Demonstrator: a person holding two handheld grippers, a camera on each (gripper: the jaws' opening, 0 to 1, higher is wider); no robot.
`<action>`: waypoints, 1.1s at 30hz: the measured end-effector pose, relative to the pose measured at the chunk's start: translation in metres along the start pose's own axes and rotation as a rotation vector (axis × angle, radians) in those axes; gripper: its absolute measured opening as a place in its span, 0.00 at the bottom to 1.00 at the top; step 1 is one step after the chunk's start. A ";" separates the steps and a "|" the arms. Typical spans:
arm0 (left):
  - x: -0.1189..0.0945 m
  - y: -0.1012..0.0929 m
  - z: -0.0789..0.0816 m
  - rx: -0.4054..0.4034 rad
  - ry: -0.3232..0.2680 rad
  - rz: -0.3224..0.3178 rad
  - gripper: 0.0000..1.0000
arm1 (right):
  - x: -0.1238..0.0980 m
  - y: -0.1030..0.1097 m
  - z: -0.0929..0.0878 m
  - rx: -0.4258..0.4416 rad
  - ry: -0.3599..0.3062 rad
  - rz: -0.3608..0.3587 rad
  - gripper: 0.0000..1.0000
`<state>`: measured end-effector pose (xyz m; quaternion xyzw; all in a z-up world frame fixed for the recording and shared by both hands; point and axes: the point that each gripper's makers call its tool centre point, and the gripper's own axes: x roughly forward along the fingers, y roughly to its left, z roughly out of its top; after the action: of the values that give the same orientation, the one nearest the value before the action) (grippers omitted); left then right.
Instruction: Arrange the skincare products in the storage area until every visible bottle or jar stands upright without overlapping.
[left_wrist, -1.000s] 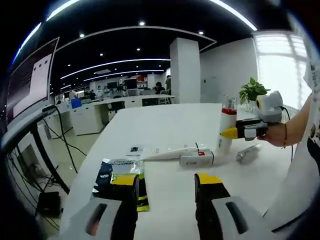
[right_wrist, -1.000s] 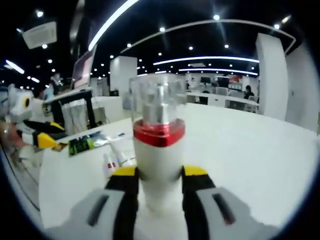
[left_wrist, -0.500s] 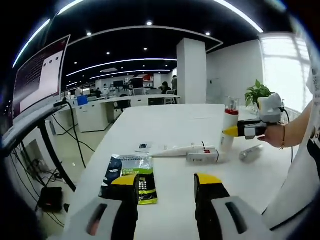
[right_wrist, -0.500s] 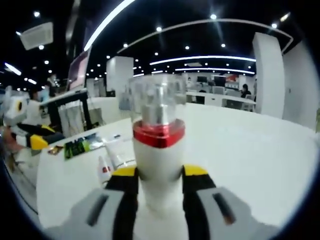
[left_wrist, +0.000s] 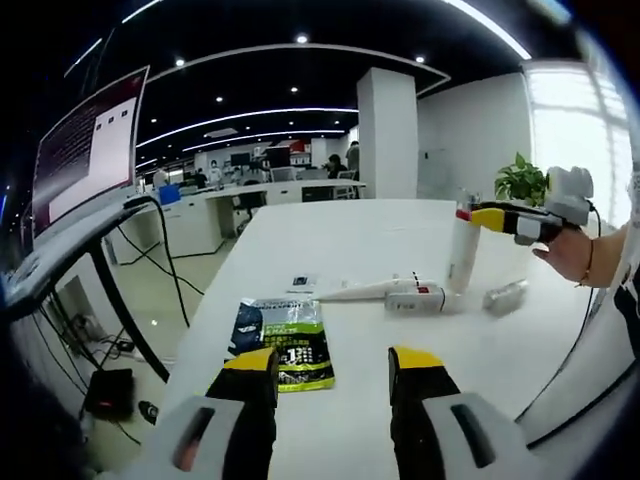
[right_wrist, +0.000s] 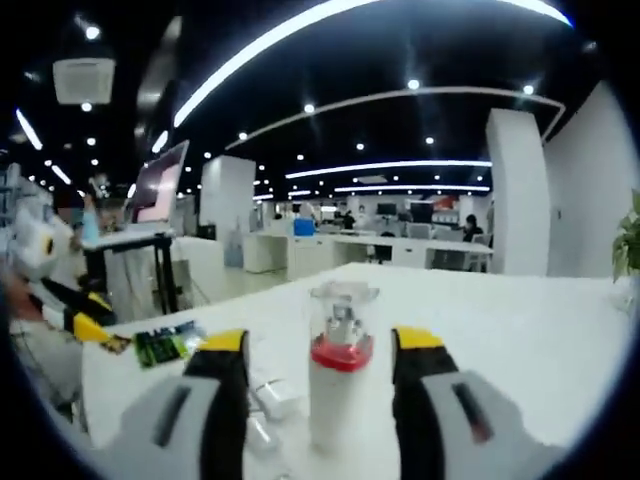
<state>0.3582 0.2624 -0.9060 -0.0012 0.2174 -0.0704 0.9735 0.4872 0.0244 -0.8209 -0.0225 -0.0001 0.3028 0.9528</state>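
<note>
White pump bottle (right_wrist: 338, 378) upright between parted right fingers (right_wrist: 229, 362); left fingers (left_wrist: 419, 365) apart near green packet (left_wrist: 282, 342).

open-plan office, black ceiling (left_wrist: 250, 60) with curved white light strips (right_wrist: 300, 25) and round spot lamps. white square pillar (left_wrist: 387, 135); white walls. bright window (left_wrist: 570, 120) at right, potted green plant (left_wrist: 522, 182) before it. rows of white desks (left_wrist: 250, 195) in the distance. large monitor (left_wrist: 85, 150) on a black stand, cables trailing to a pale floor (left_wrist: 170, 290). long white table (left_wrist: 350, 240) in front.
</note>
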 end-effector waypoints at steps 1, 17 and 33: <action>0.000 0.001 0.000 0.000 -0.003 0.001 0.45 | -0.001 0.001 0.002 -0.005 -0.005 0.002 0.55; 0.005 0.028 0.011 -0.047 -0.014 -0.022 0.45 | 0.028 0.085 0.025 -0.241 0.057 0.253 0.40; 0.007 0.035 -0.009 -0.089 0.015 -0.046 0.45 | 0.087 0.104 -0.018 -0.418 0.477 0.424 0.35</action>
<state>0.3657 0.2959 -0.9186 -0.0492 0.2274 -0.0830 0.9690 0.4984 0.1584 -0.8441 -0.2856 0.1644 0.4728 0.8173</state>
